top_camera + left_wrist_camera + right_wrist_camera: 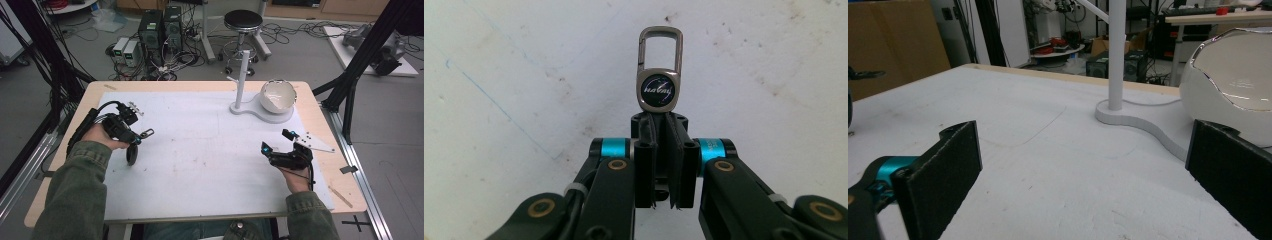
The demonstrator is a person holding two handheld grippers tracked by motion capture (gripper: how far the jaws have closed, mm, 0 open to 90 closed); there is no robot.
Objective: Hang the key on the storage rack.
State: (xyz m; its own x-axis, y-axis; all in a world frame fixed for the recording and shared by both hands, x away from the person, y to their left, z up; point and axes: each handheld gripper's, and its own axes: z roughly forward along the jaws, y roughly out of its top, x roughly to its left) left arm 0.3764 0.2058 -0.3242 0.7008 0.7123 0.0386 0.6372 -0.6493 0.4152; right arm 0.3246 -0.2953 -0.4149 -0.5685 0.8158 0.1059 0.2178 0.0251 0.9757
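Observation:
A metal key fob [659,90] with a dark round badge and a rectangular clasp loop sticks out of my left gripper [663,122], whose jaws are shut on its lower end. In the high view the fob [146,133] points right from the left gripper [136,137] at the mat's left side, and a black loop [132,155] hangs below it. My right gripper [276,141] hovers low over the mat at the right, open, with nothing between its fingers [953,165]. Ahead of it stand a white hook stand [1116,55] and a white egg-shaped bowl [1233,85].
A white mat [200,170] covers the wooden table [95,90]. The stand [241,80] and bowl [278,96] share one white base at the back right. Black frame posts [350,100] flank the table; a stool [243,22] and computers stand on the floor behind.

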